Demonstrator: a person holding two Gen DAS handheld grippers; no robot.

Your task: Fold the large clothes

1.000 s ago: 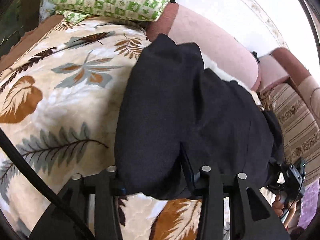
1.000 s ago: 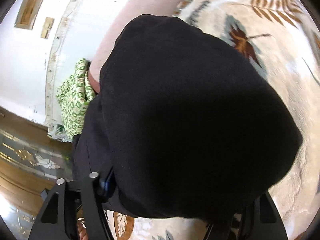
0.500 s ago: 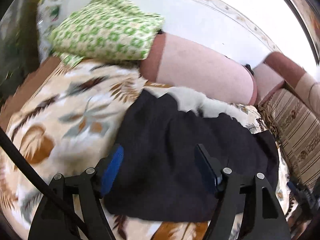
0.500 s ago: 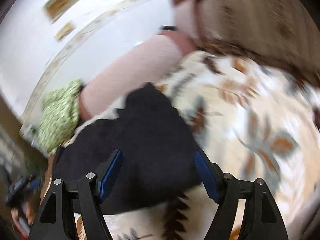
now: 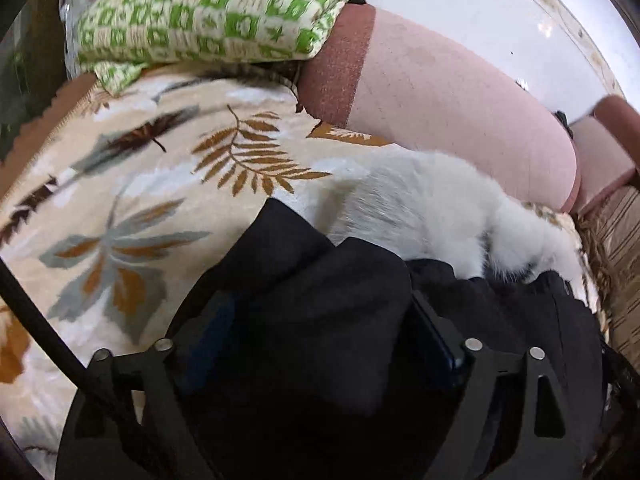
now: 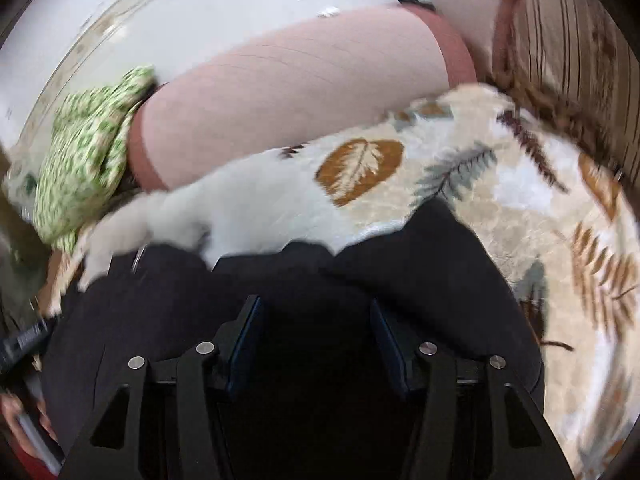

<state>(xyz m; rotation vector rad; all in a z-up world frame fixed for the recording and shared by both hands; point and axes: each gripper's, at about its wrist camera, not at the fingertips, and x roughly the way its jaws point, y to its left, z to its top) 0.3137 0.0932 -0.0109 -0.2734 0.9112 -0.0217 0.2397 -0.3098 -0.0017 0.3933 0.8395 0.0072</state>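
A black garment [image 5: 340, 280] lies bunched on a leaf-patterned blanket [image 5: 140, 200]. My left gripper [image 5: 320, 316] hangs low over its near part with the jaws opening wide; black cloth sits between them and drapes over the left finger, unpinched. In the right wrist view the same garment [image 6: 440, 264] fills the lower half. My right gripper [image 6: 316, 320] is over it with jaws closing, cloth lying between the blue pads [image 6: 248, 320] and no visible pinch. A white furry patch [image 5: 420, 208] [image 6: 248, 208] borders the garment's far edge.
A pink bolster [image 5: 440, 100] [image 6: 300, 100] runs along the back. A green patterned pillow [image 5: 208, 12] [image 6: 88, 152] lies at the far left. A striped cushion [image 6: 560, 32] stands at the right. A person's hand [image 6: 24, 420] shows at the lower left. A black cable [image 5: 40, 328] crosses the left wrist view.
Both grippers let go of the black garment, which dropped flat, and moved toward its far edge. The left jaws spread wider; the right jaws drew closer together.
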